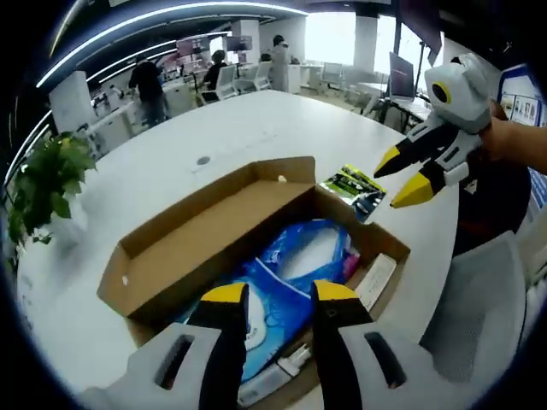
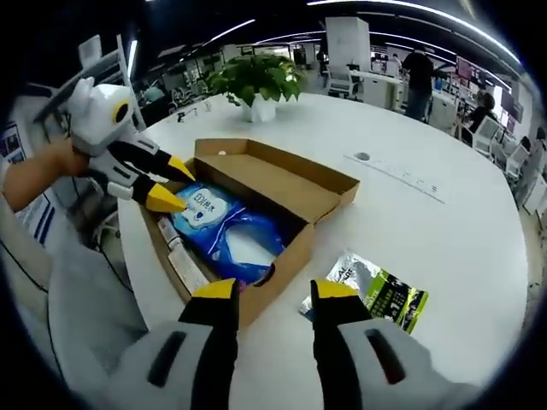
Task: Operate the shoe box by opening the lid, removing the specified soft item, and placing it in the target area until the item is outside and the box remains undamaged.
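So the lid part looks done: the cardboard shoe box (image 1: 256,231) sits on the white bench (image 1: 222,128) with its flap folded right back and the inside wide open. No dents or tears that I can spot.

The soft item, a blue-and-white wipes pack (image 2: 226,231), hasn't come out yet; it lies flat in the box beside a few small bits I can't make out. That's basically everything left: grab it, lift it, set it down outside. No marked target area on show.

Left gripper (image 2: 162,184) hangs just over the pack's near end, fingers spread with nothing between them. Right gripper (image 2: 272,295) sits back outside the box wall, fingers also apart and empty, next to a green-and-black foil packet (image 2: 380,295) lying on the bench. There's a potted plant (image 2: 256,81) further off too.
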Tool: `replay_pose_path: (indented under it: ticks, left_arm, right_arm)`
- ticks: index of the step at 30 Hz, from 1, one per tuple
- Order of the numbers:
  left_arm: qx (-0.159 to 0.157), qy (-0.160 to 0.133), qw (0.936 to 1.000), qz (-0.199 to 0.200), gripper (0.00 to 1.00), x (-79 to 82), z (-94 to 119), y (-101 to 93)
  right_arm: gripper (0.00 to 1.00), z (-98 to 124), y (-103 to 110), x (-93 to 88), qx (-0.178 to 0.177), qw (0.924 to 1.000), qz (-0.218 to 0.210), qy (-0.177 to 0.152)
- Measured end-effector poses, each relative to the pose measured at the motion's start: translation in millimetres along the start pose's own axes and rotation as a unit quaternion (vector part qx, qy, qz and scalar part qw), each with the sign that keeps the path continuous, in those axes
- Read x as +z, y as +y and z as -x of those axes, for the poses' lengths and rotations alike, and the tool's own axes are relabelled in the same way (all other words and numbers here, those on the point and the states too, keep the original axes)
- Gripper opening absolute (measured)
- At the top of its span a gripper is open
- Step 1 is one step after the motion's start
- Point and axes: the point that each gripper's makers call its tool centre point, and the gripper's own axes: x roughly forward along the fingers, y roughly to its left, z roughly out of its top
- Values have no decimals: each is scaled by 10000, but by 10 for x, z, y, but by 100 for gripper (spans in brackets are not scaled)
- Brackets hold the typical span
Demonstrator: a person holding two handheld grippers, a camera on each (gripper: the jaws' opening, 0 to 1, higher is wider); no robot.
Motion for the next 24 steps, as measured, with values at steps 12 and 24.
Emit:
replay_pose_path:
  ticks: [12, 24]
  left_arm:
    - [460, -85, 9975, 536, 27, -327, 281, 305]
    - [807, -131, 9934, 810, 25, -618, 460, 493]
  right_arm:
    - [32, -266, 349, 103, 369, 9993, 49, -50]
    - [31, -549, 547, 214, 645, 9979, 53, -102]
